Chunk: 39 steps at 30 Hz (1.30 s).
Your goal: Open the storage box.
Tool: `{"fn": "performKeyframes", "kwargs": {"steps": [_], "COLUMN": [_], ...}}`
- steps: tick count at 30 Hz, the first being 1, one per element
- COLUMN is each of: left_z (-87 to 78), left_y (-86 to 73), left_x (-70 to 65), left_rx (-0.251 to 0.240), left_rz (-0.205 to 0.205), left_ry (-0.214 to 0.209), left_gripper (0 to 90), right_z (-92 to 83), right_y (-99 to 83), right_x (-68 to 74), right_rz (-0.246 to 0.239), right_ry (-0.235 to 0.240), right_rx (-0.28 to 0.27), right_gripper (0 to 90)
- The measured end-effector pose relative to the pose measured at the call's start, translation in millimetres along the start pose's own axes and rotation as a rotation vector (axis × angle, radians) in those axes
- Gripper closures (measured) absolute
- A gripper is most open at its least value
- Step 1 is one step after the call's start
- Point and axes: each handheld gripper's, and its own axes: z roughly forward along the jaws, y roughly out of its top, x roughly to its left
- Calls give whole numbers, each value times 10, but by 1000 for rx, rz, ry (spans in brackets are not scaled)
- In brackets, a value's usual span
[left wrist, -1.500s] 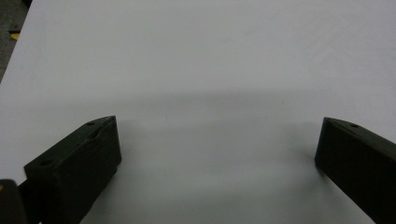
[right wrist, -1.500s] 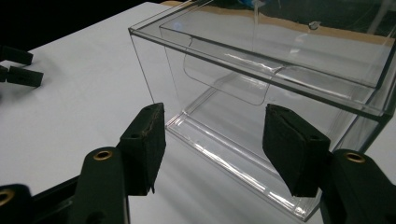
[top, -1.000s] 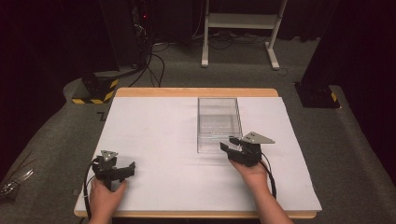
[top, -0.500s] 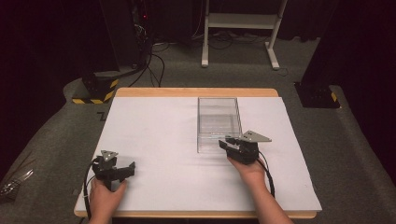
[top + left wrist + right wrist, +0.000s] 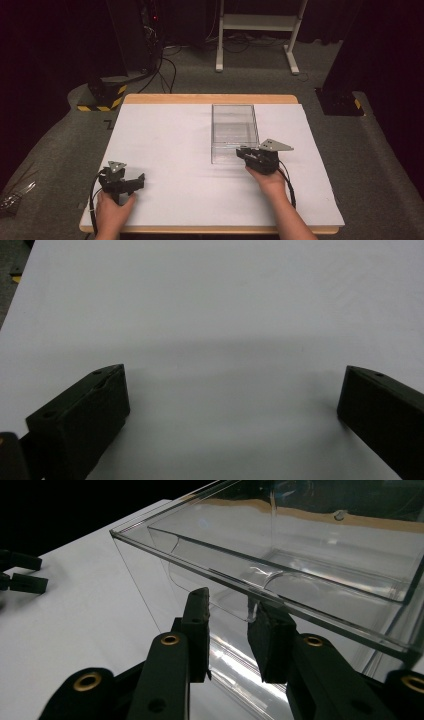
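clear box point(image 5: 234, 131), white table point(image 5: 165, 135), black jaws

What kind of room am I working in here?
Probably a lab or recording studio: a white-topped table on grey carpet, black curtains around, cables and a white stand behind.

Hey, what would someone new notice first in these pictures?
A clear rectangular plastic box stands empty on the white table, right of centre. The right gripper sits at its near wall, fingers just closing beneath the rim. The left gripper rests open near the front-left corner.
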Motion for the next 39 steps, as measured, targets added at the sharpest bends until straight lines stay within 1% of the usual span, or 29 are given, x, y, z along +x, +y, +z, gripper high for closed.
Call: {"fn": "performKeyframes", "kwargs": {"steps": [1, 2, 7, 14, 26, 39], "left_z": [0, 0, 0, 0, 0, 0], "left_y": [0, 0, 0, -1, -1, -1], "left_x": [0, 0, 0, 0, -1, -1], "left_rx": [0, 0, 0, -1, -1, -1], "left_rz": [0, 0, 0, 0, 0, 0], "left_ry": [0, 0, 0, 0, 0, 1], "left_gripper": [4, 4, 4, 4, 5, 5], "right_z": [0, -7, -29, -59, -119, -170], "right_y": [0, -4, -13, -19, -40, -67], "right_x": [0, -17, -48, -54, -73, -74], "right_rz": [0, 3, -2, -22, -25, -26], "right_ry": [0, 17, 38, 44, 71, 86], "right_rx": [0, -1, 0, 3, 7, 2], "right_gripper": [718, 735, 758, 775, 809, 832]}}
